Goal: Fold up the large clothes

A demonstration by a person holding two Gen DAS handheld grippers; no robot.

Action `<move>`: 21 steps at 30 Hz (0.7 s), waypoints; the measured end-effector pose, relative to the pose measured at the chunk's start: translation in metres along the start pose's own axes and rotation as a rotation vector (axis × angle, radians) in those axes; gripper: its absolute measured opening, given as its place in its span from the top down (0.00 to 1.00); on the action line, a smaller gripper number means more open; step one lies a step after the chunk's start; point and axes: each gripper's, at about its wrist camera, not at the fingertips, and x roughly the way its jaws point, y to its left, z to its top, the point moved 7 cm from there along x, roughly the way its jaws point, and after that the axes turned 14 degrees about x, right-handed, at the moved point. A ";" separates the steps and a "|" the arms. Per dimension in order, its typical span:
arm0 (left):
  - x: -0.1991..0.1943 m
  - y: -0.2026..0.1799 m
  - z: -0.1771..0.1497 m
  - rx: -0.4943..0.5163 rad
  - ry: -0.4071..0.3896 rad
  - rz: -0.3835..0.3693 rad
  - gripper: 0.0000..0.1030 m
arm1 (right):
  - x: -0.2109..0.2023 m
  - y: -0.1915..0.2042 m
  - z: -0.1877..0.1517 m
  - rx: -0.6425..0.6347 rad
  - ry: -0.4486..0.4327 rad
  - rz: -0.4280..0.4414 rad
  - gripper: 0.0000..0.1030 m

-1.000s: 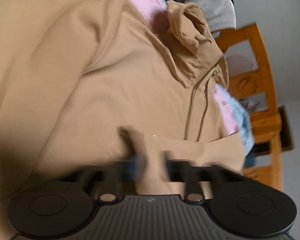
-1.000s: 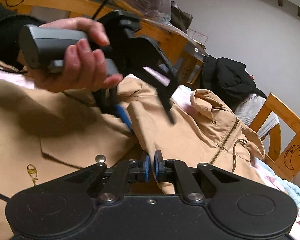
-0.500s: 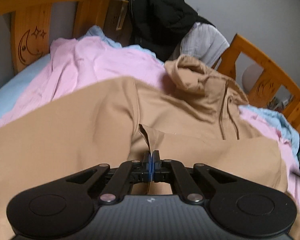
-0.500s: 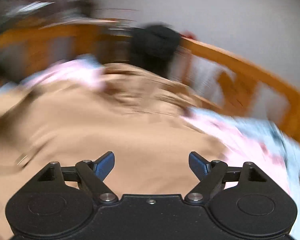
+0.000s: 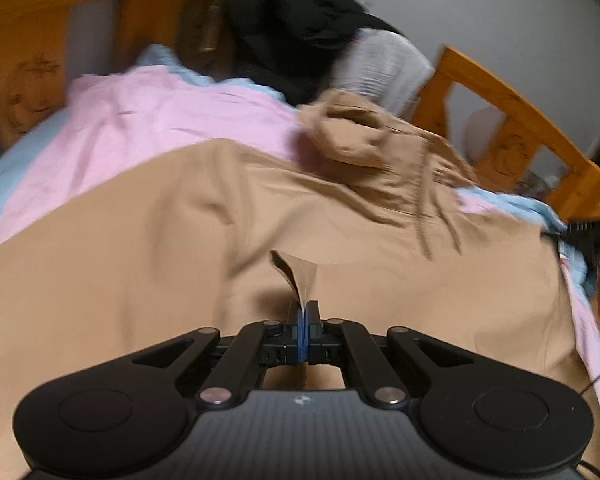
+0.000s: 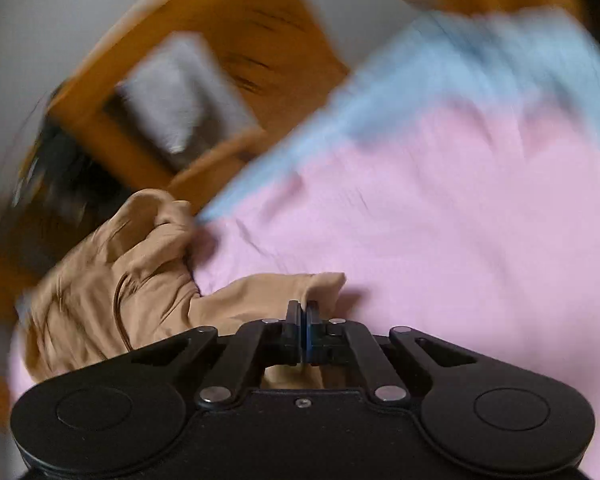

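A large tan hooded jacket lies spread over a pink sheet on a bed, with its hood at the far side. My left gripper is shut on a raised flap of the jacket's cloth near its middle. In the right wrist view the jacket is bunched at the lower left. My right gripper is shut on a tan corner of it that rests on the pink sheet. The right wrist view is blurred by motion.
A wooden bed frame rings the mattress and also shows in the right wrist view as a bed frame. A black garment and a grey one are heaped at the far corner. Light blue bedding lies under the pink sheet.
My right gripper let go beside the left, opened wide, swept across the jacket and shut on a tan corner over the pink sheet. The left gripper kept its grip and rolled level.
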 end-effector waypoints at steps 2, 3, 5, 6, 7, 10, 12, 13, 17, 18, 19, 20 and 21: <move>0.014 -0.016 0.004 0.084 0.009 0.009 1.00 | -0.018 0.008 0.018 -0.203 -0.085 -0.019 1.00; 0.023 -0.023 0.004 0.123 0.018 0.023 1.00 | -0.018 0.007 0.023 -0.291 -0.104 -0.061 1.00; 0.047 -0.028 0.002 0.137 0.070 0.058 1.00 | -0.001 -0.003 0.021 -0.341 -0.077 -0.146 1.00; 0.056 -0.028 0.001 0.115 0.086 0.064 1.00 | 0.010 -0.009 0.017 -0.354 -0.061 -0.194 1.00; 0.061 -0.026 0.000 0.100 0.098 0.072 1.00 | 0.019 -0.015 0.012 -0.340 -0.048 -0.232 1.00; 0.053 -0.022 -0.002 0.093 0.090 0.084 1.00 | 0.014 -0.038 0.004 -0.215 -0.079 -0.232 0.80; 0.043 -0.019 -0.004 0.142 0.067 0.110 1.00 | -0.007 -0.046 -0.009 -0.165 -0.073 -0.154 0.74; 0.040 -0.018 -0.004 0.152 0.062 0.115 1.00 | -0.015 -0.046 -0.017 -0.150 -0.051 -0.110 0.67; 0.052 -0.013 -0.010 0.152 0.105 0.120 1.00 | -0.021 -0.055 -0.061 -0.170 0.046 -0.053 0.53; 0.055 -0.014 -0.009 0.161 0.103 0.124 1.00 | -0.017 -0.054 -0.069 -0.197 0.056 -0.084 0.53; 0.055 -0.015 -0.009 0.169 0.101 0.124 1.00 | -0.012 -0.058 -0.079 -0.229 0.060 -0.136 0.54; 0.056 -0.016 -0.006 0.172 0.101 0.126 1.00 | -0.005 -0.063 -0.087 -0.255 0.046 -0.186 0.54; 0.055 -0.015 -0.005 0.172 0.105 0.122 1.00 | -0.004 -0.062 -0.089 -0.273 0.012 -0.196 0.54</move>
